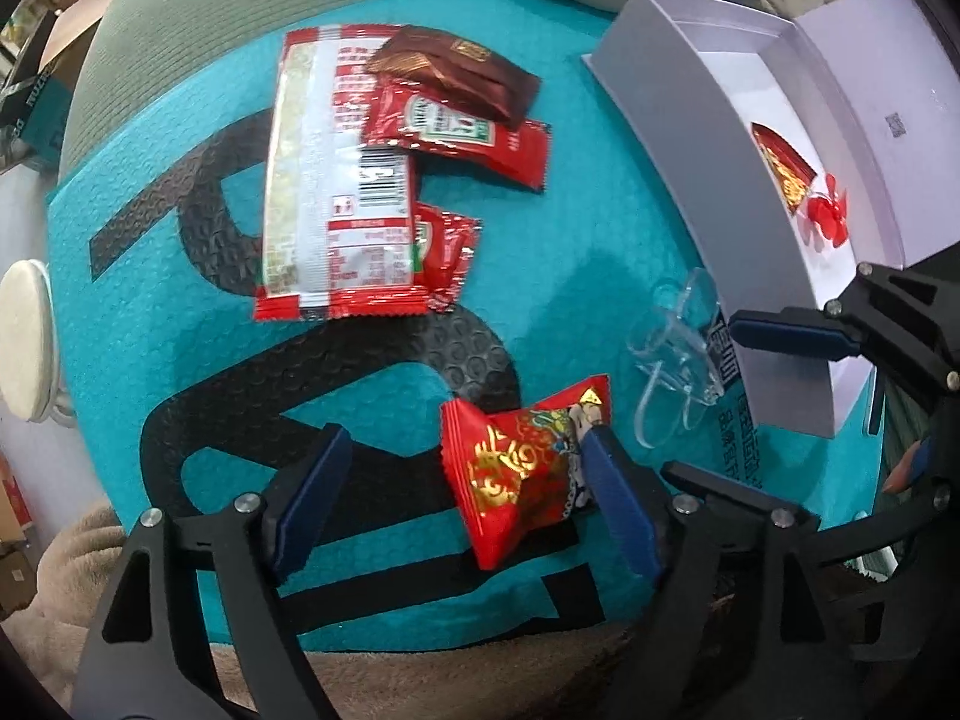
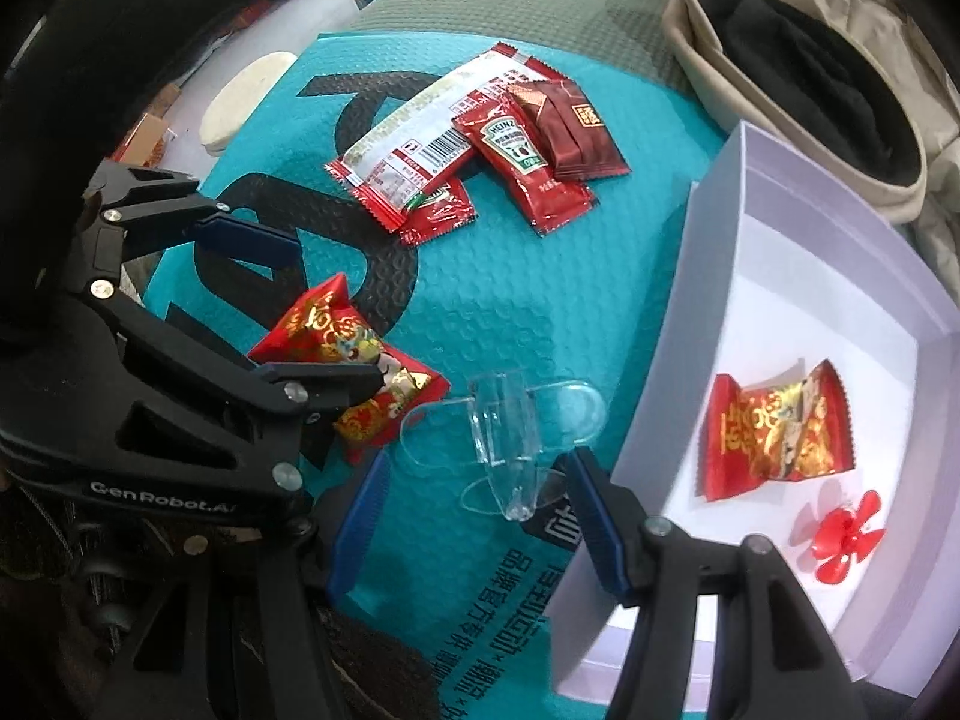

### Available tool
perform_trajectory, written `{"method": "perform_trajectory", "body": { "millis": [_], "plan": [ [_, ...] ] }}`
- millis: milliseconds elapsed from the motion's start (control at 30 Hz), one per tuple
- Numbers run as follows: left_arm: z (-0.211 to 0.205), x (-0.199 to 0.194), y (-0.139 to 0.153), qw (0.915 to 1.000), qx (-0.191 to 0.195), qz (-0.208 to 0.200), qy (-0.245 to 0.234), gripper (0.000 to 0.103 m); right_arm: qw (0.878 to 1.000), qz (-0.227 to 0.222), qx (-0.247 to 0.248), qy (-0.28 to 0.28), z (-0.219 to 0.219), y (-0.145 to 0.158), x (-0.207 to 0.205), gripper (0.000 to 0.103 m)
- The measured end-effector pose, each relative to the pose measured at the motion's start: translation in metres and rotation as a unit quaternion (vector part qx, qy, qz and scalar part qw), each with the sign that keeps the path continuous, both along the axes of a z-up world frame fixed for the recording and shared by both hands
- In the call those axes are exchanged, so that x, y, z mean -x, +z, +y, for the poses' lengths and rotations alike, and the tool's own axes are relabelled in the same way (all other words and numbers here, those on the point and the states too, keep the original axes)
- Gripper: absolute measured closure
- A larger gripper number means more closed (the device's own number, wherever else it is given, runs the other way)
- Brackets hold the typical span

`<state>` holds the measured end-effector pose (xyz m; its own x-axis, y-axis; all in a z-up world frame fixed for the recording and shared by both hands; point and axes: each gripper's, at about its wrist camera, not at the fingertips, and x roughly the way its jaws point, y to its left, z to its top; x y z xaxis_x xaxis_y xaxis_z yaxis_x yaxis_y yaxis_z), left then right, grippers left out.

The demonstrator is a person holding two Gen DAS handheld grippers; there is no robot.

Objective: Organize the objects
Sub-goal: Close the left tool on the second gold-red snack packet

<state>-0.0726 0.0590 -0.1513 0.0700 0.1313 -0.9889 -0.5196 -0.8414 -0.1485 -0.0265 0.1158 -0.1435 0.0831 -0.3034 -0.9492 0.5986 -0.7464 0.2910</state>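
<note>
A red and gold candy packet point(image 1: 522, 468) lies on the teal mat point(image 1: 570, 228) between the fingers of my open left gripper point(image 1: 462, 504), against its right finger; it also shows in the right wrist view point(image 2: 336, 336). A clear plastic clip point(image 2: 510, 438) lies beside the white box point(image 2: 678, 360), between the fingers of my open right gripper point(image 2: 480, 522). The box holds another red candy packet point(image 2: 774, 432) and a small red propeller point(image 2: 846, 540). A pile of ketchup sachets point(image 1: 456, 126), a long red and white packet point(image 1: 336, 180) and a brown packet point(image 1: 462, 66) lies further off.
A beige basket point(image 2: 780, 96) with dark cloth stands beyond the box. A white round pad point(image 1: 24, 336) lies off the mat's left edge. A fuzzy beige blanket point(image 1: 78, 588) lies under the mat's near edge. Cardboard boxes clutter the far left.
</note>
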Motion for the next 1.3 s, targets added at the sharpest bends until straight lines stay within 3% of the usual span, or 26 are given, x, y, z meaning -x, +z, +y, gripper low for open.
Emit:
{"method": "perform_trajectory", "body": {
  "millis": [267, 533, 767, 833, 900, 1100, 1300],
  "plan": [
    [-0.022, 0.012, -0.004, 0.9990, 0.008, 0.002, 0.044, 0.022, 1.000, -0.004, -0.001, 0.004, -0.013, -0.006, 0.003, 0.041],
    [-0.065, 0.031, -0.007, 0.9919, 0.029, 0.015, 0.122, 0.022, 0.998, 0.024, -0.050, 0.034, -0.038, -0.016, -0.005, 0.038],
    [-0.072, 0.034, -0.002, 0.9915, 0.020, 0.017, 0.127, 0.022, 0.998, 0.034, -0.054, 0.019, -0.041, -0.017, 0.002, 0.036],
    [-0.084, 0.036, 0.002, 0.9912, 0.019, 0.018, 0.130, 0.022, 0.997, 0.039, -0.059, 0.018, -0.042, -0.018, 0.001, 0.040],
    [-0.085, 0.035, 0.005, 0.9906, 0.014, 0.022, 0.134, 0.022, 0.997, 0.043, -0.060, 0.008, -0.039, -0.016, 0.003, 0.053],
    [-0.093, 0.035, 0.020, 0.9906, 0.009, 0.035, 0.132, 0.022, 0.999, 0.023, -0.023, 0.005, -0.048, -0.013, 0.003, 0.053],
    [-0.109, 0.034, 0.017, 0.9884, -0.004, 0.002, 0.152, 0.022, 0.999, 0.030, -0.010, -0.009, -0.057, -0.009, 0.013, 0.053]
  ]
}}
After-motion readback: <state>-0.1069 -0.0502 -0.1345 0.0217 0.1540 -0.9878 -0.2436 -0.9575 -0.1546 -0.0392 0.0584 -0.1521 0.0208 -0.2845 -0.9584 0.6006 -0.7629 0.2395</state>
